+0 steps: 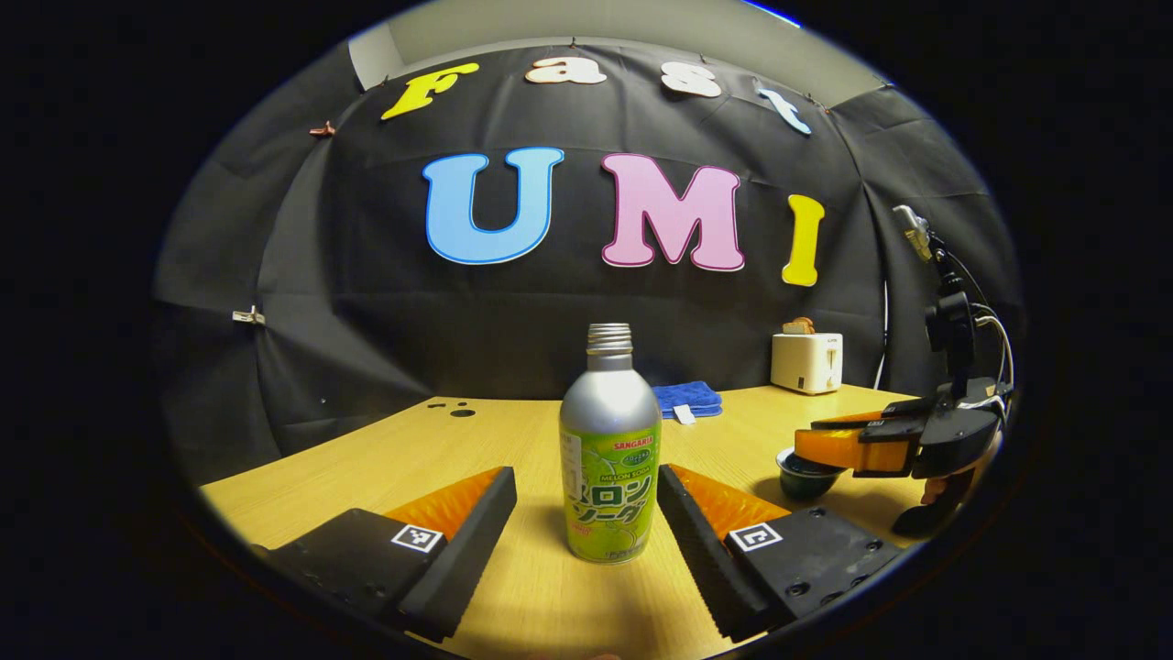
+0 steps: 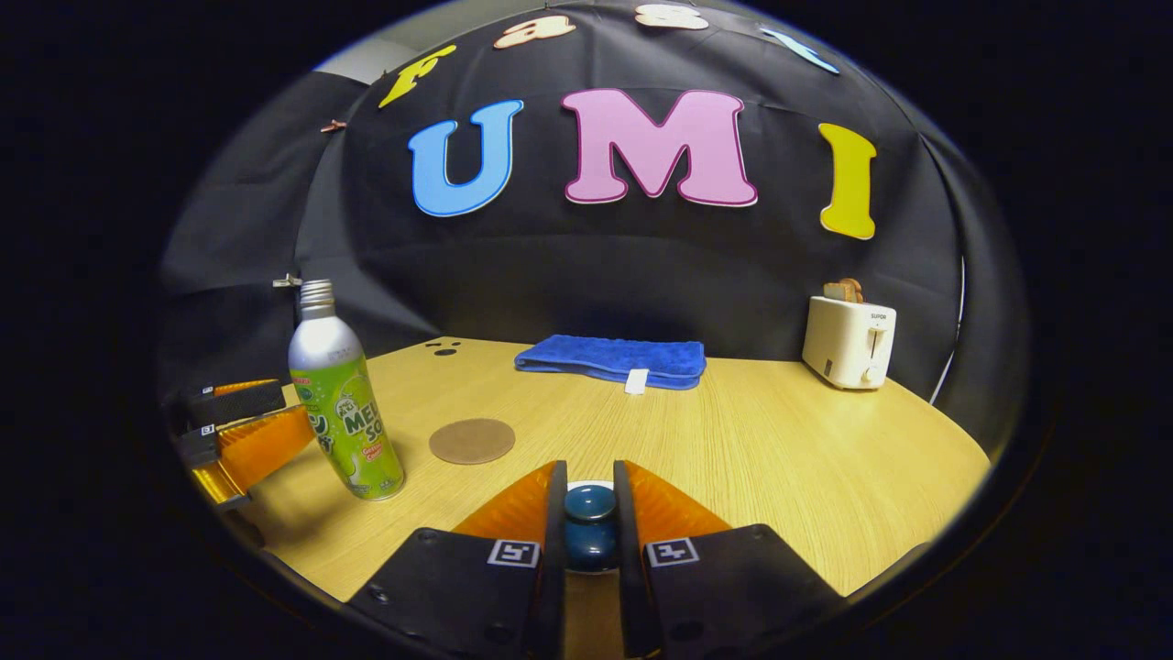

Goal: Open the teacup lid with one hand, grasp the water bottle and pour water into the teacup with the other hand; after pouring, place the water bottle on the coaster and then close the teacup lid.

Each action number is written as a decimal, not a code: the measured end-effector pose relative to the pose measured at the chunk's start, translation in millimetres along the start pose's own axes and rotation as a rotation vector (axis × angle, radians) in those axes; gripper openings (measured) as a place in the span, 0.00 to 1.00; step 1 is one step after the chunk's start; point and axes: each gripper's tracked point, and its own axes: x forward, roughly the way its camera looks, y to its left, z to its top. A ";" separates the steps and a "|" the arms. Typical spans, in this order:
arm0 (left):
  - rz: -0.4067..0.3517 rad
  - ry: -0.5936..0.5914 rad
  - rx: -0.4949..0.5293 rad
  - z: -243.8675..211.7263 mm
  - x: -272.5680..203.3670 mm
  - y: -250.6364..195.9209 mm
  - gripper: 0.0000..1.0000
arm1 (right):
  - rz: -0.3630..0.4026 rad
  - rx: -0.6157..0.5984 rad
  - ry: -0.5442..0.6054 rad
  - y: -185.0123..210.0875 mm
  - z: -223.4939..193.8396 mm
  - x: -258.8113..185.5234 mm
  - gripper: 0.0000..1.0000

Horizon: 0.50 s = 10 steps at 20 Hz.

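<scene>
Now the wide-open left gripper (image 1: 586,513) is straddling the upright silver, green-labelled metal water bottle (image 1: 609,449) at twelve o'clock, untouched, while the right gripper (image 2: 589,513) is pinching the dark-blue teacup lid knob (image 2: 589,524).

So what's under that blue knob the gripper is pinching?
The right gripper pinches the lid knob. A sliver of white rim shows beneath; the teacup itself is hidden by the fingers there.

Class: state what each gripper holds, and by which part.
The right gripper pinches the teacup lid's knob. The left gripper holds nothing; open around the water bottle.
</scene>
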 end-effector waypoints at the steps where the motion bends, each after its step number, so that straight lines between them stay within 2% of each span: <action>1: -0.001 0.000 0.000 -0.1 -0.7 -0.1 0.98 | 0.001 -0.012 -0.018 1.6 2.1 -3.1 0.28; 5: -0.023 -0.001 0.000 0.2 3.9 -6.1 0.98 | 0.024 0.005 -0.080 8.7 8.0 -16.4 0.27; 10: -0.029 0.001 0.000 1.0 20.0 -8.8 0.98 | -0.020 0.036 -0.141 -14.4 15.3 -35.1 0.27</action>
